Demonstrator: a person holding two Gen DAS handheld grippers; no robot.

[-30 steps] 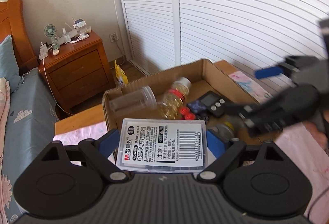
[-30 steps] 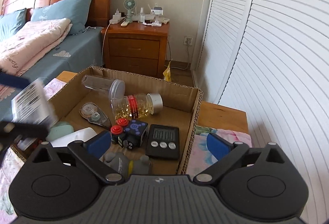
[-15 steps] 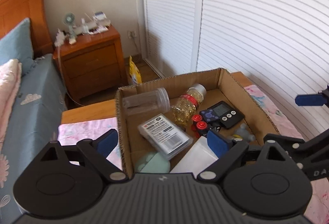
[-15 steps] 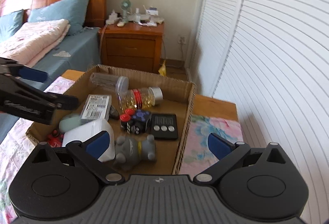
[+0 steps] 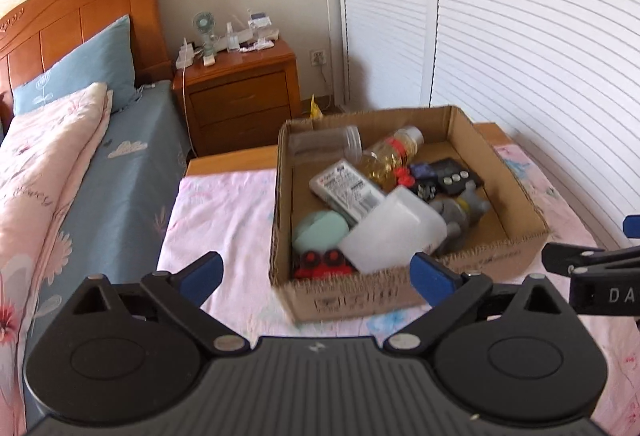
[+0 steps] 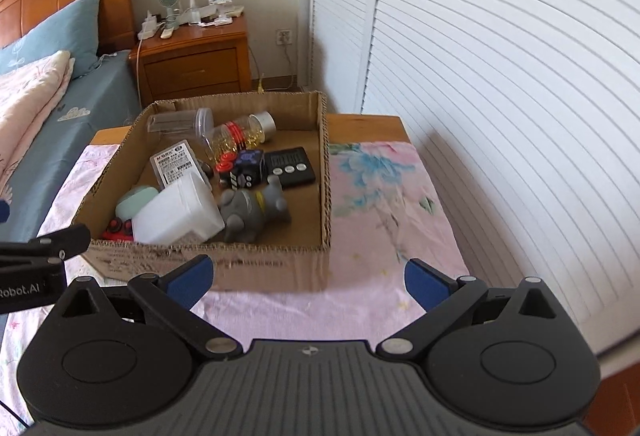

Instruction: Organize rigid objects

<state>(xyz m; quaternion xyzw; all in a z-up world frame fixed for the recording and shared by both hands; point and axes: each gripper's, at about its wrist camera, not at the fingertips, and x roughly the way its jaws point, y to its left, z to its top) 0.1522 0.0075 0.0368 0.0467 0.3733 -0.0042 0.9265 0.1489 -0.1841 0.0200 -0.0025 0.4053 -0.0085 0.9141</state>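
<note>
A cardboard box (image 5: 400, 296) (image 6: 208, 268) stands on the pink cloth. Inside lie a white barcode-labelled case (image 5: 346, 189) (image 6: 174, 163), a white plastic tub (image 5: 394, 232), a clear jar (image 5: 324, 141), a pill bottle (image 5: 390, 153), a black timer (image 6: 290, 165), a grey toy (image 6: 252, 209) and a green case (image 5: 320, 232). My left gripper (image 5: 316, 274) hovers before the box's near wall, its jaws opening with nothing between them. My right gripper (image 6: 308, 276) is open and empty, short of the box's near right corner. One of its fingers (image 5: 576, 260) shows at the left wrist view's right edge.
A bed (image 5: 80, 175) with blue sheet and pink quilt runs along the left. A wooden nightstand (image 5: 240, 95) with a small fan stands behind the box. White louvred doors (image 6: 500, 95) close off the right side. Bare pink cloth (image 6: 384, 203) lies right of the box.
The labelled case has left my left gripper and now lies in the box. Both grippers have drawn back from the box, so more of it and the bed shows.
</note>
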